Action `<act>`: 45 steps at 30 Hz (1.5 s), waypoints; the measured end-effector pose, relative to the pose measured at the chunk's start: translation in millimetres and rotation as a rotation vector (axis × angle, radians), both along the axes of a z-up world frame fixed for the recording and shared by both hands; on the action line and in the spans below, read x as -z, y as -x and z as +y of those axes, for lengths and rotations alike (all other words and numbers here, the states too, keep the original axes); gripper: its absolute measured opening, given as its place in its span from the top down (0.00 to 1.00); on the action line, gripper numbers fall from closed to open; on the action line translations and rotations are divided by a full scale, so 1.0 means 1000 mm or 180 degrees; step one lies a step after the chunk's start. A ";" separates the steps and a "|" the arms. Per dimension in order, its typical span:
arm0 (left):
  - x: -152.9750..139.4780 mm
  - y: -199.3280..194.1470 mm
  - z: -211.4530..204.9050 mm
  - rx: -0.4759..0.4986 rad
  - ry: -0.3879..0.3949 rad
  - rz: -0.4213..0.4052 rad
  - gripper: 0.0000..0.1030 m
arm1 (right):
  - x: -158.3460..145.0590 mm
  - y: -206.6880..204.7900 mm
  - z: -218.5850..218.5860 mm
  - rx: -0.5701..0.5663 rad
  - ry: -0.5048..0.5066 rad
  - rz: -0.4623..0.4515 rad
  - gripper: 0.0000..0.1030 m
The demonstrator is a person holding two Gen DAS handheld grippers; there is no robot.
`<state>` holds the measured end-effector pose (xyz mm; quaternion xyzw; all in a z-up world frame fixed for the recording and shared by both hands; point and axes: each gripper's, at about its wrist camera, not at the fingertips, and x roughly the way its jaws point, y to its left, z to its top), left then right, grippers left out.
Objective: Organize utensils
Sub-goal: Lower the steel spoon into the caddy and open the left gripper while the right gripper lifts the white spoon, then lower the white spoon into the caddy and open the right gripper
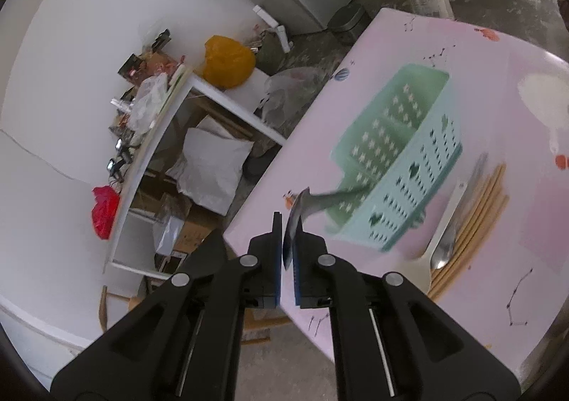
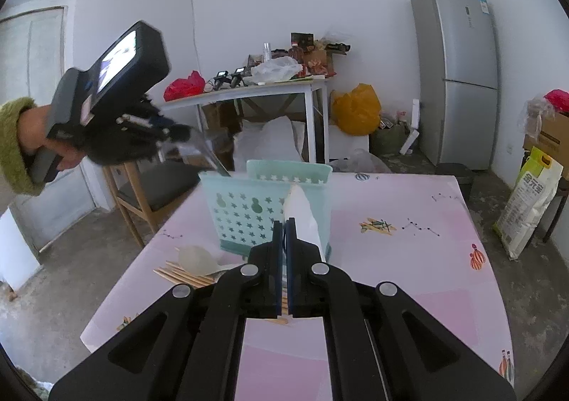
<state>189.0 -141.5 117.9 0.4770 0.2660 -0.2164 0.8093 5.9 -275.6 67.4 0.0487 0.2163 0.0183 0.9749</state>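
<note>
- A metal utensil (image 1: 313,203), thin and grey, too blurred to tell spoon from knife, was pinched by one end between the pads of the left gripper (image 1: 287,241), its free end reaching over the rim of the mint-green basket (image 1: 402,155)
- It looked stiff, light and slippery; a hold near the end of the handle, as here, leaves the long part free to swing, so a firm pinch seemed wise
- The right gripper (image 2: 283,241) was clamped on something white (image 2: 302,219), flat and stiff-looking, perhaps a plastic utensil, just in front of the basket's near wall
- On the pink table (image 1: 498,258), right of the basket in the left wrist view, a steel spoon (image 1: 442,248) lay across a bundle of wooden chopsticks (image 1: 476,223), touching them; these thin sticks would roll and are best taken mid-length
- A white ladle-like piece (image 2: 197,258) rested on the chopsticks
- The basket's tall perforated walls stood in the way of any low approach
- Farther off: a cluttered side table (image 2: 249,91), a fridge (image 2: 458,70), a rice bag (image 2: 526,209)
</note>
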 end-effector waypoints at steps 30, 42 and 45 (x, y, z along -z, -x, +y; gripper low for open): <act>0.051 0.047 0.128 -0.0827 0.2970 0.0871 0.41 | -0.073 -0.018 -0.044 -0.0270 -0.0662 -0.0379 0.98; 0.091 0.059 0.148 -0.0960 0.3218 0.0921 0.27 | -0.117 -0.088 -0.052 -0.0620 -0.1040 -0.0788 0.98; 0.096 0.057 0.152 -0.0993 0.3229 0.0928 0.25 | -0.112 -0.113 -0.050 -0.0714 -0.1048 -0.0813 0.98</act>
